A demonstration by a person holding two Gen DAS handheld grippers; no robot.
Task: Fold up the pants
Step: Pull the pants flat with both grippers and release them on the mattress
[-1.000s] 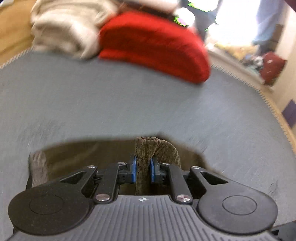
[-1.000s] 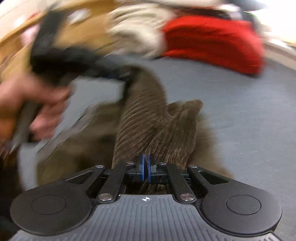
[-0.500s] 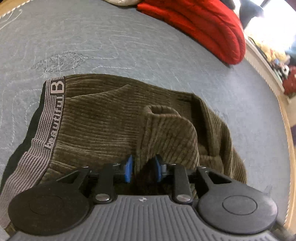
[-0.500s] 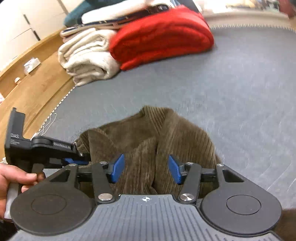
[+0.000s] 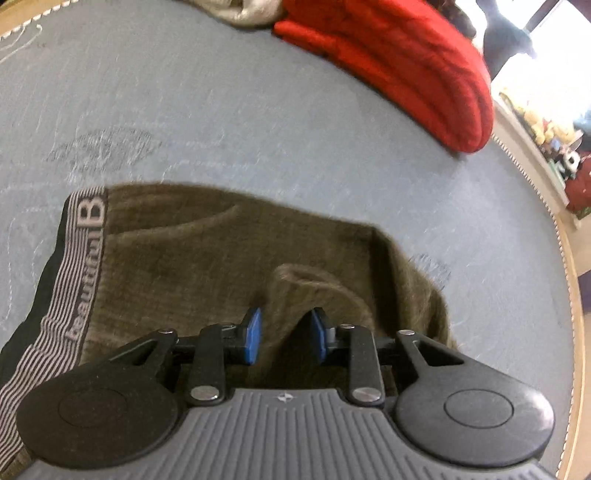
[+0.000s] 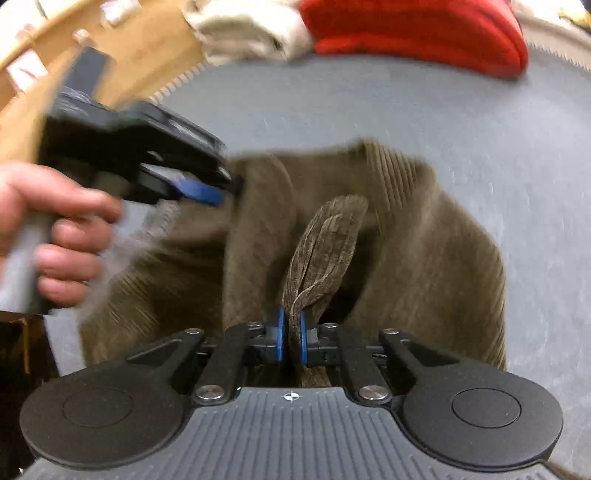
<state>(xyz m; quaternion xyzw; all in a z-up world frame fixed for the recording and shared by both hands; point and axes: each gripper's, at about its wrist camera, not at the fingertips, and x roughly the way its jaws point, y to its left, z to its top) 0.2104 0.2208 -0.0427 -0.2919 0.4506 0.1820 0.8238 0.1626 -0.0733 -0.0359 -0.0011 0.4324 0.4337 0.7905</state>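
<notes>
Item: pants (image 5: 192, 266), brown corduroy, lying bunched on the grey bed cover (image 5: 258, 122), striped waistband (image 5: 70, 295) toward my left in the left wrist view.

Left gripper (image 5: 284, 332): a second ago it was clamped on a raised tuck of the corduroy; now its pads stand apart with that tuck loose between them, not pressed. I count this as released.

Right gripper (image 6: 291, 339): half a second ago its jaws gaped wide over the cloth; now they are closing, and a ridge of corduroy (image 6: 325, 251) is already nipped between the blue pads. I count this as grasping the pants.

Meaning for the task: the hold has passed from my left side to my right. I judge the garment only gathered, not yet folded flat; the next move probably needs the left to find a fresh edge before anything is laid over.

Other stock: red blanket (image 6: 417, 33) and a pale folded cloth (image 6: 243, 26) at the far end of the bed, well apart from the pants.

Hidden or unclear:
- The legs and hems run under both gripper bodies; I cannot see where they end.
- The hand (image 6: 48, 236) carrying the left gripper is smeared by motion in the right wrist view, so the contact there is unreadable.
- The waistband lettering is only partly legible.
</notes>
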